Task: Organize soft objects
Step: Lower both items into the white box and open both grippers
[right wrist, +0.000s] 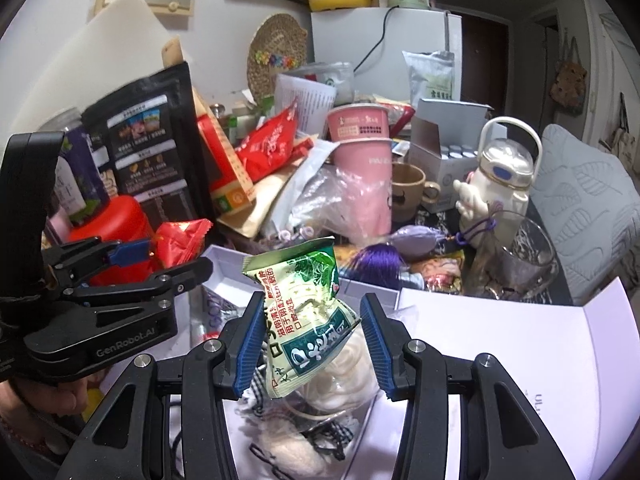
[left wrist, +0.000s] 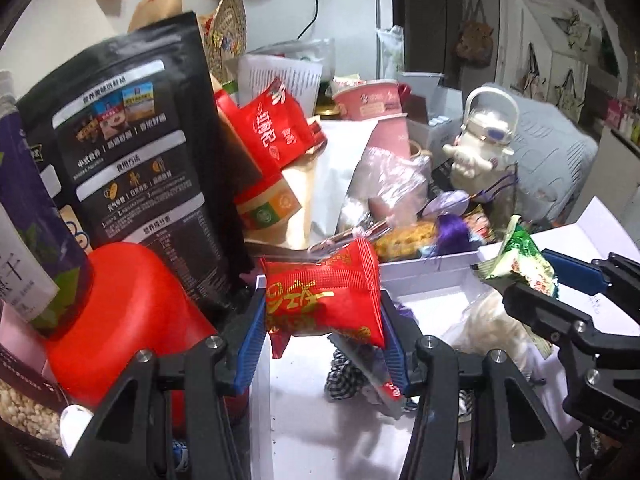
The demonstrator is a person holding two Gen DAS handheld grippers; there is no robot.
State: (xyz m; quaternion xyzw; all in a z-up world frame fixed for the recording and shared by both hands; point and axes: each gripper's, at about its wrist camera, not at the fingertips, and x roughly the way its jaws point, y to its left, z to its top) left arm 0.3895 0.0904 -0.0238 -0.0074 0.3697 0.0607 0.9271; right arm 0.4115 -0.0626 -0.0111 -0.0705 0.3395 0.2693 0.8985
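My left gripper [left wrist: 324, 316] is shut on a red snack packet [left wrist: 324, 296] and holds it above the open white box [left wrist: 432, 276]. My right gripper [right wrist: 312, 336] stands open around a green and white packet [right wrist: 308, 312]; the packet touches the left pad, with a gap to the right pad, above the same white box [right wrist: 224, 264]. The right gripper also shows in the left wrist view [left wrist: 532, 280], the left gripper in the right wrist view [right wrist: 160, 264]. Inside the box lie a white fluffy item [right wrist: 344, 380] and a checked cloth [left wrist: 344, 376].
A red container [left wrist: 128, 320] and a black pouch [left wrist: 144, 152] stand left of the box. Behind it are pink cups [right wrist: 360, 148], a white kettle [right wrist: 500, 176], a glass [right wrist: 516, 256] and a purple tassel [right wrist: 376, 260]. The box lid [right wrist: 520, 352] lies at right.
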